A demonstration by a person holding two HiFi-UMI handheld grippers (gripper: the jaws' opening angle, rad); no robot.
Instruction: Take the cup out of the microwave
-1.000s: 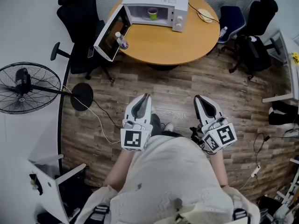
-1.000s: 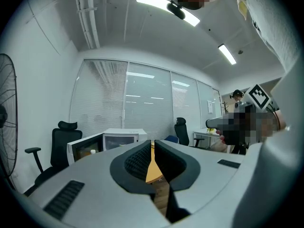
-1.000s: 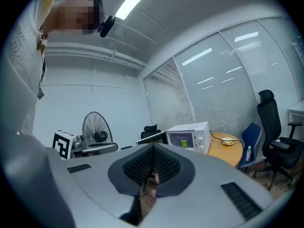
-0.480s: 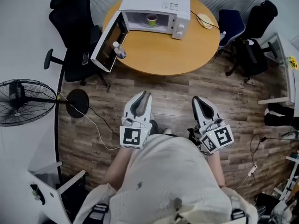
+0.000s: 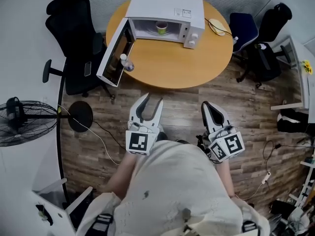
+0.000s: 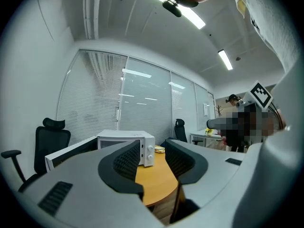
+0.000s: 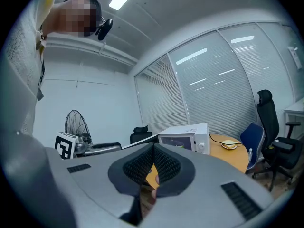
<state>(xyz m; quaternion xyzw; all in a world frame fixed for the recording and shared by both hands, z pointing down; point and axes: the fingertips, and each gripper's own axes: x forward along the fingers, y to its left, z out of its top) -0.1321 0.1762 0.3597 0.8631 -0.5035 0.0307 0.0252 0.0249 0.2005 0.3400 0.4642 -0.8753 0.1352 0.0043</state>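
The cup (image 5: 161,28) sits inside the microwave (image 5: 167,6), whose door (image 5: 114,53) hangs wide open. A small bottle (image 5: 126,63) stands just beside that door on the round counter (image 5: 172,65). You have stepped nearer the microwave, though both tools are well short of it. Your left tool (image 5: 152,101) has just been opening its jaws, with nothing between them. Your right tool (image 5: 207,105) is pinched closed and empty. It looks as if the left is being readied for the cup.
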